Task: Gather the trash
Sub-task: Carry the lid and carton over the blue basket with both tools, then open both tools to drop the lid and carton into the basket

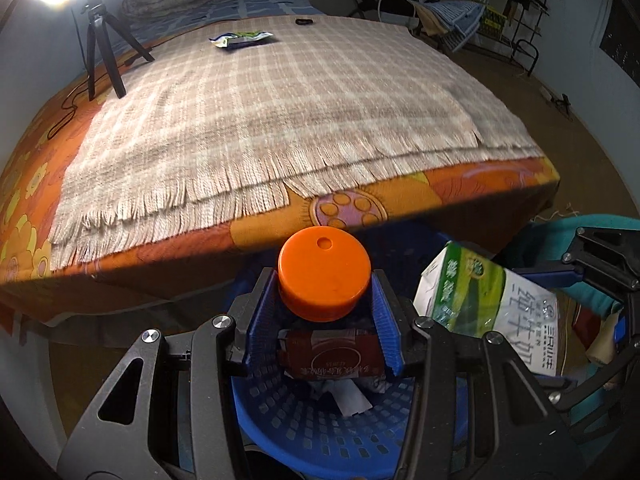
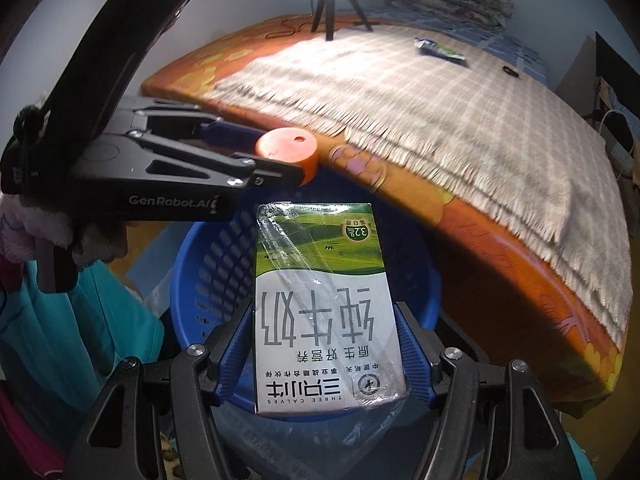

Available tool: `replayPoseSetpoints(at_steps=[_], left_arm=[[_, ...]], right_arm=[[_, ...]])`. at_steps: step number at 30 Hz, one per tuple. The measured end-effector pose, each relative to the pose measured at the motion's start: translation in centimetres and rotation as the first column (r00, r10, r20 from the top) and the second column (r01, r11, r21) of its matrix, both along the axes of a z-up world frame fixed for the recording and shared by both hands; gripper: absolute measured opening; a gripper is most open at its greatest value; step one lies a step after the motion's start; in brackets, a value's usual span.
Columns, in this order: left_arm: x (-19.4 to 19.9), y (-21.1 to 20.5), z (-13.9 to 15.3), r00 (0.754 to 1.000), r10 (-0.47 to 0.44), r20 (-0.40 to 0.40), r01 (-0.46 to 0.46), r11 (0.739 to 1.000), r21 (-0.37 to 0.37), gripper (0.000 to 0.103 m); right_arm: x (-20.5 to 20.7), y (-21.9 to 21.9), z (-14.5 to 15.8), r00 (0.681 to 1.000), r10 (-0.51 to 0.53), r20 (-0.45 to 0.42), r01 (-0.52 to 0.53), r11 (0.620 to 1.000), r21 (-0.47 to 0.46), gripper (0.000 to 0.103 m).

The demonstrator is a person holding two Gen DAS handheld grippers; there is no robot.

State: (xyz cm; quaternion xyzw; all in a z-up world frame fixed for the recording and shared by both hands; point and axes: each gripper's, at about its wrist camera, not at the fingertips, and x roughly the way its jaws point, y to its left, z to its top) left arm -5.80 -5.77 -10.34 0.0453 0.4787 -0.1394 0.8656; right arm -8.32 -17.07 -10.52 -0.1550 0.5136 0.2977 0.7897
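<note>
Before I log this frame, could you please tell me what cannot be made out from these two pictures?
- Bottle body under the orange cap: left wrist view, hidden by the left hand-held gripper.
- Blue basket contents: right wrist view, covered by the milk carton in the right hand-held gripper.
- Wrapper print on the plaid blanket: too small in both views.
</note>
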Motion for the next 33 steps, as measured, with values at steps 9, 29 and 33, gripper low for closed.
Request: replayPoseSetpoints(at_steps=[9,29,33], left_arm=[[-0.4,-0.8,-1.1,0.999,-0.017,-0.029,0.017,1.000,0.007,0.048],[-1.1,-1.5,-2.2,0.998,-0.031,-0.058,0.032,0.999,0.017,0.064],[-1.2,-1.6,-2.5,0.997,-0.036,-0.068,0.037,0.999,0.020,0.064]], right_arm=[[-0.4,0.7,-1.3,0.999,0.037,-0.013,-0.037,0.999,-0.037,0.070],[0.0,1.1,-2.5,0.999,0.030,-0.036,-0.033,0.996,-0.078,0.076],[0.1,1.0,-2.7,0.999,0.026,-0.037,-0.029,0.996,-0.086,0.077]])
